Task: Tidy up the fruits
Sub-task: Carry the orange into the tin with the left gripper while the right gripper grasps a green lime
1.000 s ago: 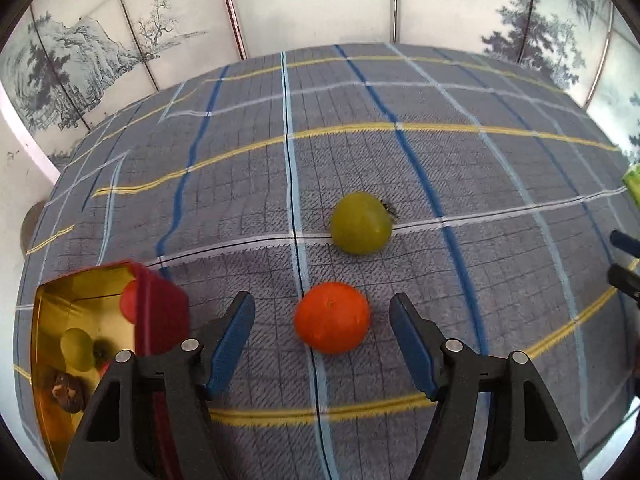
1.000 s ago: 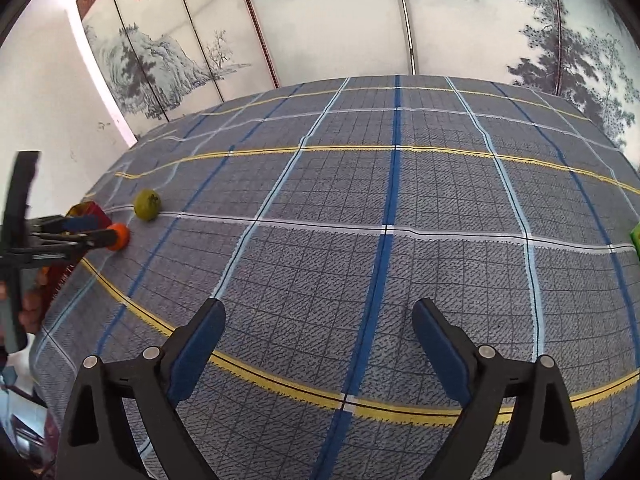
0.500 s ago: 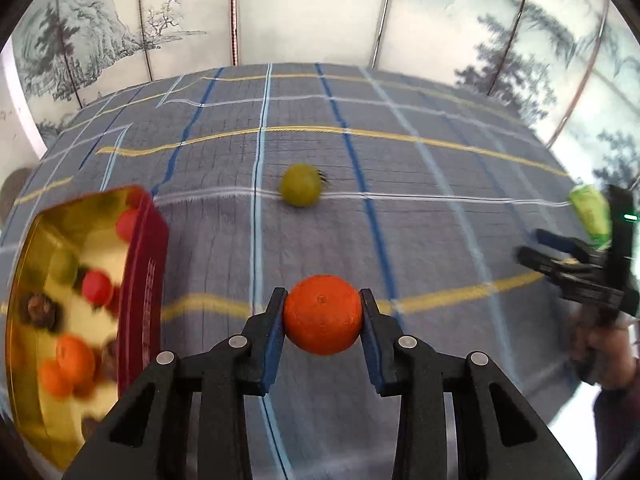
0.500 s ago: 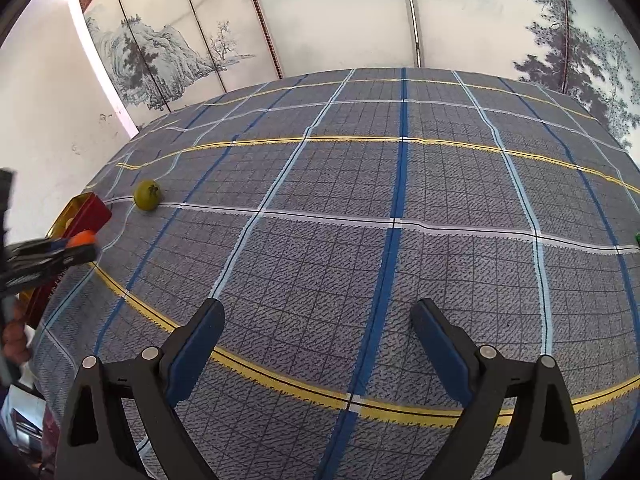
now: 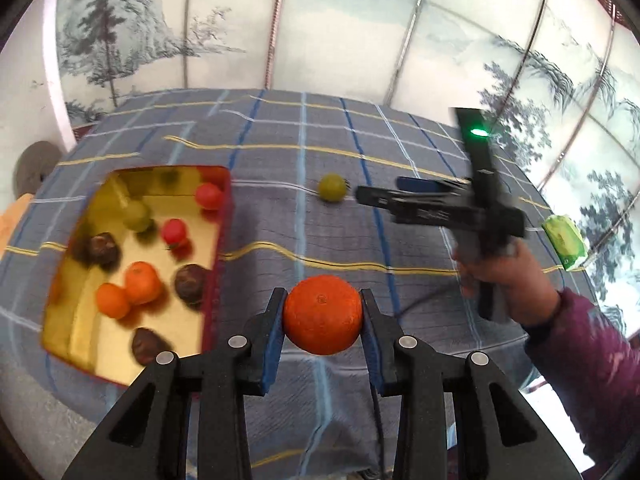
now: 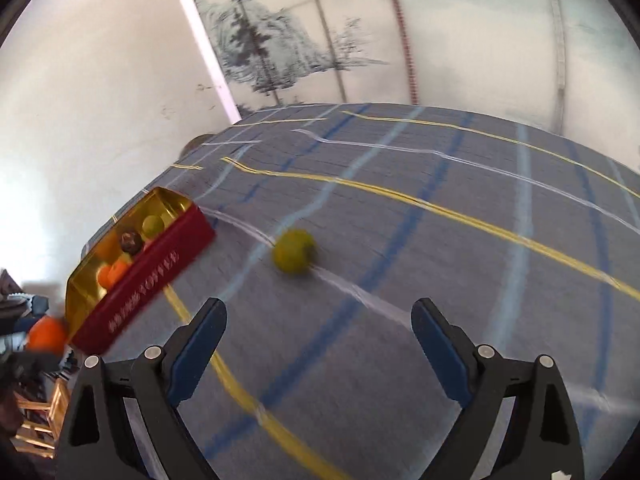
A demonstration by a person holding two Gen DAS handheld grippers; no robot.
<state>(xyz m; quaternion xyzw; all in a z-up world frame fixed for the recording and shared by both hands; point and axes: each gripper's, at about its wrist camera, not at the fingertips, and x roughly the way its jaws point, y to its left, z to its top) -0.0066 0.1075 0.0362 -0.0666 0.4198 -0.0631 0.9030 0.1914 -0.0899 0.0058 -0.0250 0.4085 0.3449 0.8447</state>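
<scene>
In the left wrist view the red tin (image 5: 218, 264) with its gold inside sits at the left on the table (image 5: 280, 224), already carrying small oranges, red and green fruits and dark brown ones. To its right, low in the middle of the view, the left tongs (image 5: 322, 320) are clamped on the orange (image 5: 322, 314), one blue pad on each flank, with the fruit lifted clear of the checked cloth. The relation that matters for this hand is sideways: the tin lies to the left of the gripped orange and somewhat ahead of it, its long axis running away from the camera, so the carry looks to be a short swing left over the near wall. Farther right, the green fruit (image 5: 332, 187) lies alone on the cloth, just beyond the tips of the right tongs (image 5: 362, 196), which the person's hand (image 5: 500, 276) holds pointed at it. In the right wrist view those right tongs (image 6: 318, 332) stand wide apart with nothing between them, and the green fruit (image 6: 294, 256) lies straight ahead, slightly left of centre, with the tin (image 6: 144, 276) further left; being round, it needs no lining up, and the right hand is plainly the nearer.
</scene>
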